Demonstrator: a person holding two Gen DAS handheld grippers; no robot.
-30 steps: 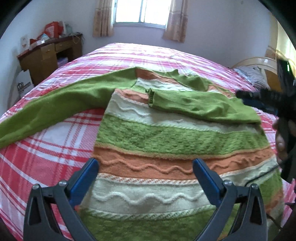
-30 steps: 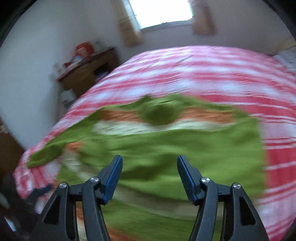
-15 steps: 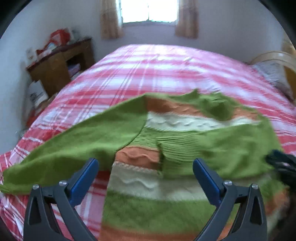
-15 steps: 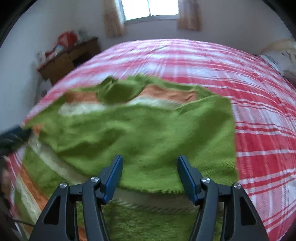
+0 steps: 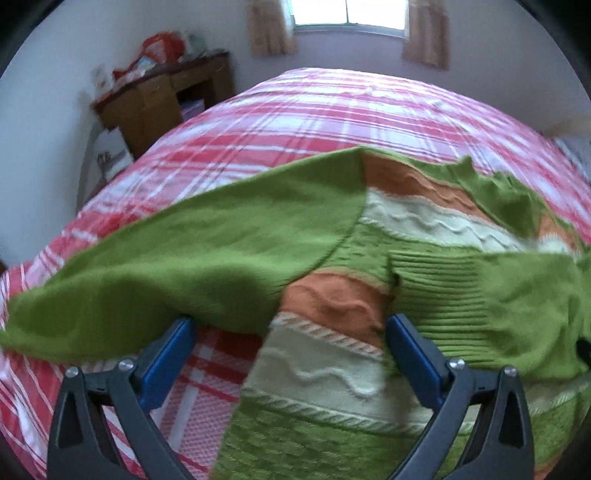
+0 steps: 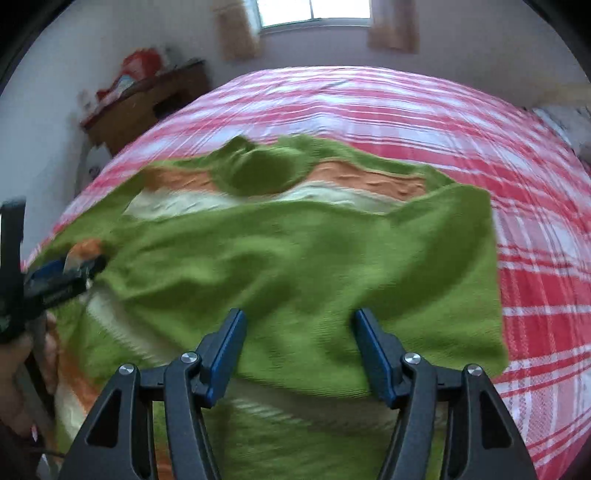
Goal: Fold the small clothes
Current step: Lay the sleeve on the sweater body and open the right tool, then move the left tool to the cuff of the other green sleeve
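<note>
A small knitted sweater (image 5: 332,354) with green, orange and cream stripes lies flat on the bed, collar (image 6: 258,173) toward the window. Its right green sleeve (image 6: 314,266) is folded across the chest, cuff (image 5: 443,284) near the middle. Its left sleeve (image 5: 177,266) stretches out to the left over the bedspread. My left gripper (image 5: 288,343) is open and empty, low over the left sleeve and the sweater's left edge. My right gripper (image 6: 299,339) is open and empty over the folded sleeve. The left gripper also shows at the left edge of the right wrist view (image 6: 55,280).
The bed has a red, pink and white plaid cover (image 5: 332,110). A wooden desk (image 5: 162,99) with clutter stands at the back left by the wall. A window with curtains (image 5: 347,14) is behind the bed. A pillow (image 6: 569,122) lies at the right.
My left gripper has moved forward and left from the hem up to the left sleeve. My right gripper has drawn back slightly over the folded sleeve. Both stay open.
</note>
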